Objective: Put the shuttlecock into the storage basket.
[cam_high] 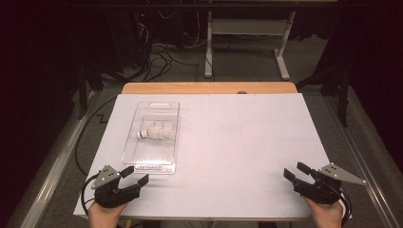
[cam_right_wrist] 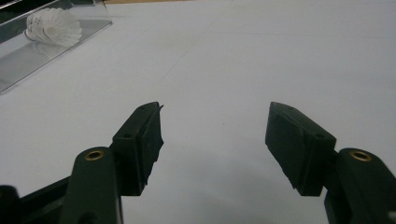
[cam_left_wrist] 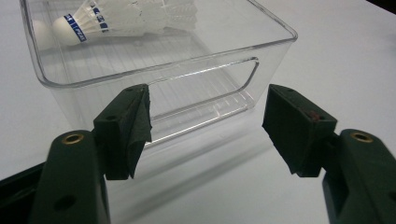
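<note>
A clear plastic bin lies on the left half of the white table, long side running away from me. Inside it rests a white shuttlecock on its side, cork end with a blue band pointing left. My left gripper sits at the near left table edge, open and empty, just short of the bin's near wall. My right gripper is open and empty at the near right edge, far from the bin. The shuttlecock's feathers show at the far left of the right gripper view.
The white table top stretches wide between the two grippers. A wooden strip edges the far side. Beyond it stand another table's white legs and loose cables on the floor.
</note>
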### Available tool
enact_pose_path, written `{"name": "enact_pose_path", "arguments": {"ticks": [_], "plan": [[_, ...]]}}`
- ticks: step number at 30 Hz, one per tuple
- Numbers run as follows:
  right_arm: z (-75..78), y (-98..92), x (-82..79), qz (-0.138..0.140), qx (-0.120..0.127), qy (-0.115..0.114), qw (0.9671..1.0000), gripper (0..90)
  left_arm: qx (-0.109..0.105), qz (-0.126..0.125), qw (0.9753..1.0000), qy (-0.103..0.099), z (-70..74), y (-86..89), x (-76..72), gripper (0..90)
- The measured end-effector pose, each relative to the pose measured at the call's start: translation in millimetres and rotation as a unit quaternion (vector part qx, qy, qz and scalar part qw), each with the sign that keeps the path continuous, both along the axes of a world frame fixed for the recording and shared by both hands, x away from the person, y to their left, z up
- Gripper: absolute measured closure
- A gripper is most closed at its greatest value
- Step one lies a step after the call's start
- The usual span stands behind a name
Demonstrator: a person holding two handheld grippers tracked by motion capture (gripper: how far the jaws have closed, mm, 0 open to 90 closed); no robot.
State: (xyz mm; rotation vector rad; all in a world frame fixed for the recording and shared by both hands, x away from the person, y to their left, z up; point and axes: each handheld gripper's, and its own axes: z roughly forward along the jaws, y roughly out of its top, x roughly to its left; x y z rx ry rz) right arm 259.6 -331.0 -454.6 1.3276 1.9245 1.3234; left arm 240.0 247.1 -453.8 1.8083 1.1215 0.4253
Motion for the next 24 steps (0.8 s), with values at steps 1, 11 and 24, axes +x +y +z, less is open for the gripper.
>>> {"name": "enact_pose_path", "arguments": {"ticks": [1,11,24], "plan": [[-0.6,-1.0,-0.5,0.0,0.0,-0.002,1.0,36.5,-0.001,0.0,1.0,0.0,-0.1,0.2,0.2,32.9],[-3.5,-9.7,-7.4,-0.011,0.005,-0.006,0.9999,36.3,-0.005,0.0,1.0,0.0,-0.1,1.3,-0.2,32.9],[-7.7,-15.9,-11.3,-0.015,0.013,-0.011,0.9998,34.9,-0.008,0.002,1.0,0.002,-1.4,3.9,-0.6,32.8]]}}
